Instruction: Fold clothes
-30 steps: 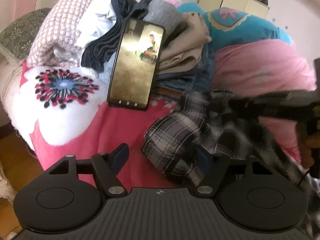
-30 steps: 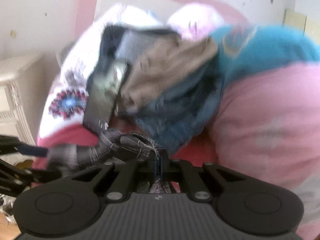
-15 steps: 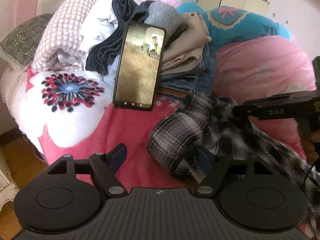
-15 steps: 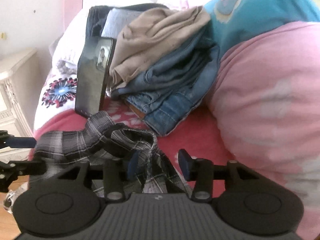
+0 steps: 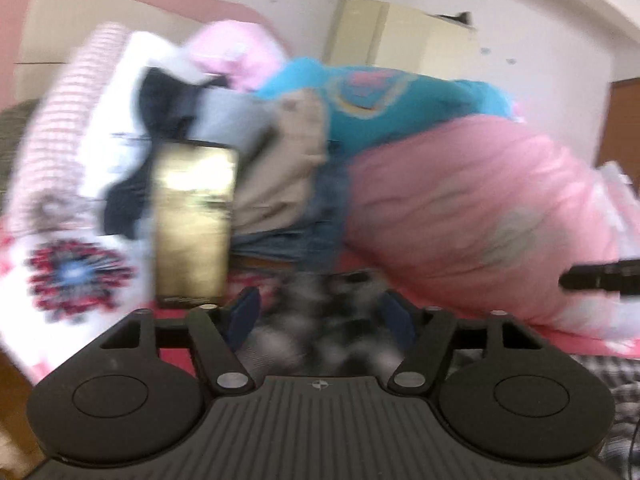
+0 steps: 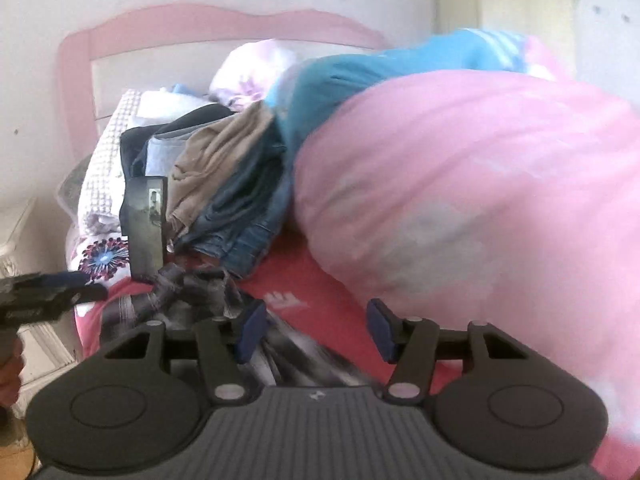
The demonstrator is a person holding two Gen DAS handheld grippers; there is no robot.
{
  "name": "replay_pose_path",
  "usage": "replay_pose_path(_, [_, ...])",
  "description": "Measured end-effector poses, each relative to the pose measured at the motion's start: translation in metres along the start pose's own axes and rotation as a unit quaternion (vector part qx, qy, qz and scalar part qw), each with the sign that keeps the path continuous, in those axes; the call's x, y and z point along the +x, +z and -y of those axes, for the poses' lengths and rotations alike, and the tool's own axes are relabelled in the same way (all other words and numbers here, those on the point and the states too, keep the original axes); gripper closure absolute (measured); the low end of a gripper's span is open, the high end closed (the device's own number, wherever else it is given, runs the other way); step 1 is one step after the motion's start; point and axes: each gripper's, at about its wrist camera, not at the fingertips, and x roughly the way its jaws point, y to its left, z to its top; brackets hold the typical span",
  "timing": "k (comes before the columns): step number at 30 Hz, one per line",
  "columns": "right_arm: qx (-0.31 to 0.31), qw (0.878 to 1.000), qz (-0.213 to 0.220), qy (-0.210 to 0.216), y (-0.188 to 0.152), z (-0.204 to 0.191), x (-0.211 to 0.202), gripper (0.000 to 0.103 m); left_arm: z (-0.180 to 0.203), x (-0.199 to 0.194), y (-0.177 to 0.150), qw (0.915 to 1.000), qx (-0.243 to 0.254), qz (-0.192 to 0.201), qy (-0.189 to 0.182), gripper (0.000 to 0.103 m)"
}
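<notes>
Plaid shirt (image 6: 188, 304) crumpled on bed (image 6: 320, 292), long axis unclear, left gripper (image 5: 320, 316) closing.

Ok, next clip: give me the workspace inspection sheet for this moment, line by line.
Surface: bed with red-pink sheet, flower print at its left edge.
Job's things: plaid shirt crumpled on the sheet; stack of folded clothes behind it.
Clutter: smartphone propped against the stack, screen lit; pink duvet; teal blanket.
Grippers: left gripper closing, plaid shirt blurred between its jaws, contact unclear; right gripper opening, with only the sheet in its gap.
Cables: dark cable at the left view's bottom right edge.
Surroundings: pink headboard, white wall, cream cabinet.
</notes>
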Motion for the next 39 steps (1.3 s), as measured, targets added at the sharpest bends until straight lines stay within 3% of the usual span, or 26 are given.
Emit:
replay_pose_path(2, [0.006,1.000,-0.004,0.000,-0.012,0.001,-0.010,0.052,0.011,0.021,-0.003,0.9996,0.019,-0.018,-0.010,0.050])
replay_pose_path(6, [-0.014,0.999,-0.034,0.008,-0.033,-0.009,-0.003,0.061,0.008,0.055,-0.010,0.9980,0.031,-0.048,0.025,0.055])
replay_pose_path(10, [-0.063,0.996,-0.069,0.007,-0.048,-0.022,0.021,0.081,-0.005,0.069,-0.011,0.9959,0.026,-0.064,0.059,0.056])
replay_pose_path(17, [-0.091,0.990,-0.110,-0.010,-0.066,-0.019,0.050,0.082,-0.019,0.074,-0.013,0.9940,0.014,-0.074,0.079,0.054])
replay_pose_path(18, [-0.099,0.988,-0.114,-0.018,-0.068,-0.020,0.051,0.086,-0.019,0.075,-0.014,0.9939,0.017,-0.074,0.081,0.054])
replay_pose_path(19, [-0.103,0.987,-0.119,-0.025,-0.071,-0.021,0.052,0.100,-0.019,0.075,-0.014,0.9937,0.019,-0.074,0.082,0.054])
replay_pose_path(20, [-0.100,0.988,-0.115,-0.029,-0.071,-0.019,0.049,0.103,-0.019,0.076,-0.014,0.9936,0.019,-0.074,0.083,0.054])
replay_pose_path(28, [-0.095,0.991,-0.049,-0.080,-0.047,-0.010,0.020,0.103,-0.017,0.074,-0.014,0.9930,0.029,-0.078,0.085,0.053])
replay_pose_path(39, [-0.102,0.984,-0.099,-0.110,-0.064,0.010,0.079,0.103,-0.013,0.075,-0.016,0.9918,0.051,-0.082,0.083,0.052])
